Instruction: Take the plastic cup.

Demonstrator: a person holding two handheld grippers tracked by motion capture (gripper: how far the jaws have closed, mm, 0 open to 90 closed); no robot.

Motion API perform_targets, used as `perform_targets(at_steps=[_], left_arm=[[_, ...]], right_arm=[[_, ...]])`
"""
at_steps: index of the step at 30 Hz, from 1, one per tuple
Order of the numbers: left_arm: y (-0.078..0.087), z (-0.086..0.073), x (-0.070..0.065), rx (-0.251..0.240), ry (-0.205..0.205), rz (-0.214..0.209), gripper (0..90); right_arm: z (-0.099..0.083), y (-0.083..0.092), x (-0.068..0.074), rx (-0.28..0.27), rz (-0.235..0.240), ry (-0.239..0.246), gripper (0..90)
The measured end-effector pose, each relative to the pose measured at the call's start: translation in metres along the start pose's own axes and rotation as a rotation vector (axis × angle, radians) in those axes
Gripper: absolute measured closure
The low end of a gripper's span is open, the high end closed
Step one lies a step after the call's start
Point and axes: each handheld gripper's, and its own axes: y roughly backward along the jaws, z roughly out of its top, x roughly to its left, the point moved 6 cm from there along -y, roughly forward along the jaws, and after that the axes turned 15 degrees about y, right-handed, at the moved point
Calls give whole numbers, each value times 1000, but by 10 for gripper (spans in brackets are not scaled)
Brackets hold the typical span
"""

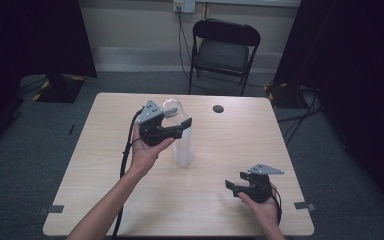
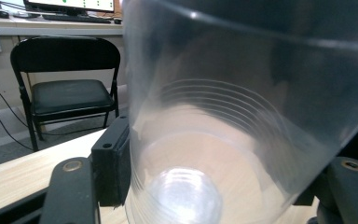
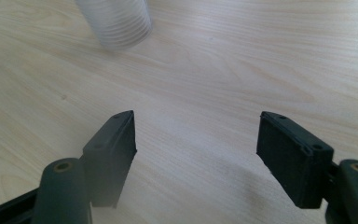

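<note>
Grey carpet surrounds a pale wooden table (image 1: 105,150), with a black folding chair (image 1: 223,50) beyond its far edge and a small dark disc (image 1: 218,108) lying near that edge.

A stack of clear plastic cups (image 1: 183,145) stands upright around the middle of the table. The left gripper (image 1: 184,125) is closed on the upper cup (image 2: 242,116); in the left gripper view the transparent wall sits between the two black jaws, with the left pad pressed against it. That cup looks partly raised and tipped, its rounded end up beside the grey plate. The right gripper (image 3: 196,140) rests low near the near right corner, its jaws wide apart with nothing but bare wood between them.

The step appears to be parting the top cup from the stack. To do it well, the squeeze should stay light, since thin plastic will buckle and may slip. Pulling straight along the stack's axis would help, as a sideways tug could topple the rest. The free gripper could steady the lower cups.

Hard to make out: how many cups are nested, because the ribbed walls blur together. Whether the top cup has fully cleared the others cannot be told. The right jaw's contact is cut off at the frame's edge.
</note>
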Motion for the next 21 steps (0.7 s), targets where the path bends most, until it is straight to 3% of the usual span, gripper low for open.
perform_targets(at_steps=[3,6,9,11,16,19,21], left_arm=[[7,0,-2,22,6,-11,329],[14,1,-3,44,65,-48,328],[18,-4,-5,80,52,-35,329],[21,-6,-7,79,50,-36,329],[26,-14,-12,95,110,-70,327],[28,-20,-15,125,114,-76,327],[30,-24,-17,136,111,-83,326]], right_arm=[[0,1,1,-4,10,0,310],[1,1,3,-20,24,1,347],[3,0,7,-27,32,13,352],[4,0,9,-27,36,23,357],[7,1,15,-51,65,18,374],[8,1,18,-55,88,14,377],[10,2,20,-62,91,40,379]])
